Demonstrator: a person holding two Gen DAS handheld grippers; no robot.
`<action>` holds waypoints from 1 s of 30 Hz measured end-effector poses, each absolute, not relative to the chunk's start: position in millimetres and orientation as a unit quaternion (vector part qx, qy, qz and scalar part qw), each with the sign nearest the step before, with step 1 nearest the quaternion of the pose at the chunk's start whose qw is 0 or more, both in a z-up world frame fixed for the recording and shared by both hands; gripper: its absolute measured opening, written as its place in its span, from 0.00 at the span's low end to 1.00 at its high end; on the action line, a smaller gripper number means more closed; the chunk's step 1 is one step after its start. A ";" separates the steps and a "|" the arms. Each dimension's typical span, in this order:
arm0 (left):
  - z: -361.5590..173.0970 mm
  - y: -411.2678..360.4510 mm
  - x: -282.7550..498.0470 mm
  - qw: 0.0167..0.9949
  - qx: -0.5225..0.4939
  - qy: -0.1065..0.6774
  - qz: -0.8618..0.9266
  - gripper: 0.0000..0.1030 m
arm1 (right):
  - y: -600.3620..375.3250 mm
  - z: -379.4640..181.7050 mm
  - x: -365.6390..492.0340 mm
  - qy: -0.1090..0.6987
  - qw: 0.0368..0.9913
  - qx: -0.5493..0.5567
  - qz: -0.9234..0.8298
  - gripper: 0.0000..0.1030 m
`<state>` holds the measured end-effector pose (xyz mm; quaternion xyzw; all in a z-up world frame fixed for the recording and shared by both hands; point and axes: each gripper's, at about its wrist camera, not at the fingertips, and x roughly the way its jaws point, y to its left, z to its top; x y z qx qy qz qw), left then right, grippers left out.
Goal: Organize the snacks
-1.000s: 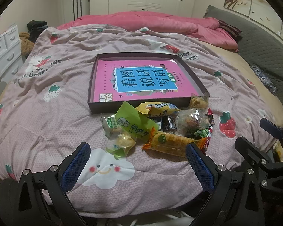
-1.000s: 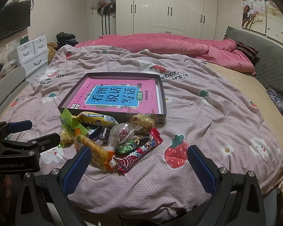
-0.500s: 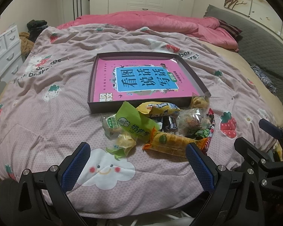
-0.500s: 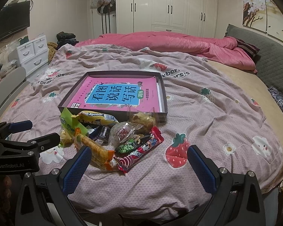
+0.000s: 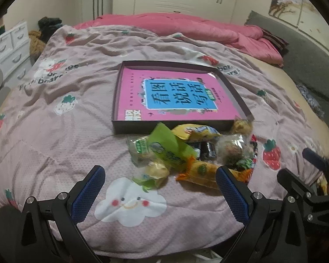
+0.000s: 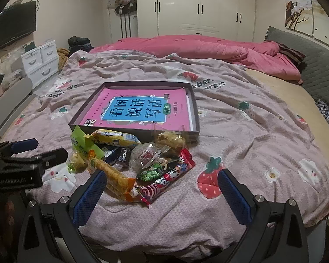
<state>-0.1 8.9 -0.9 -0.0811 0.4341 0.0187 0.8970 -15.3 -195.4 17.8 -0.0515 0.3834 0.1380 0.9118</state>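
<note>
A pile of wrapped snacks [image 5: 190, 153] lies on the bed in front of a shallow dark box [image 5: 129, 129]. The box holds a pink book [image 5: 177, 96]. The pile includes a green packet [image 5: 168, 144], an orange bar [image 5: 204, 171] and a red wrapper [image 6: 166, 179]. The pile [image 6: 129, 157] and the box [image 6: 195, 109] also show in the right wrist view. My left gripper [image 5: 160, 188] is open and empty, just short of the pile. My right gripper [image 6: 160, 190] is open and empty, near the red wrapper.
The pink-grey bedspread [image 6: 241, 135] covers the bed; a pink duvet [image 6: 208, 48] lies bunched at the far end. White drawers [image 6: 39, 61] stand at the left, a grey headboard [image 6: 318, 61] at the right. The bed's front edge is right below both grippers.
Both grippers have moved slightly; the left view has shifted so the pile and box sit further right. Nothing has been picked up.
</note>
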 end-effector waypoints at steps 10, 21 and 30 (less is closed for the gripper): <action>-21.6 37.4 14.2 0.871 -0.135 0.471 0.030 0.98 | -208.5 7.4 -0.3 0.409 0.903 -0.019 0.129 0.99; -54.2 55.7 33.5 0.843 -0.158 0.513 0.039 0.98 | -218.5 -17.9 22.6 0.463 0.880 0.006 0.110 0.98; -68.5 42.5 45.5 0.839 -0.140 0.526 0.019 0.97 | -229.0 -33.0 31.7 0.492 0.864 0.033 0.101 0.96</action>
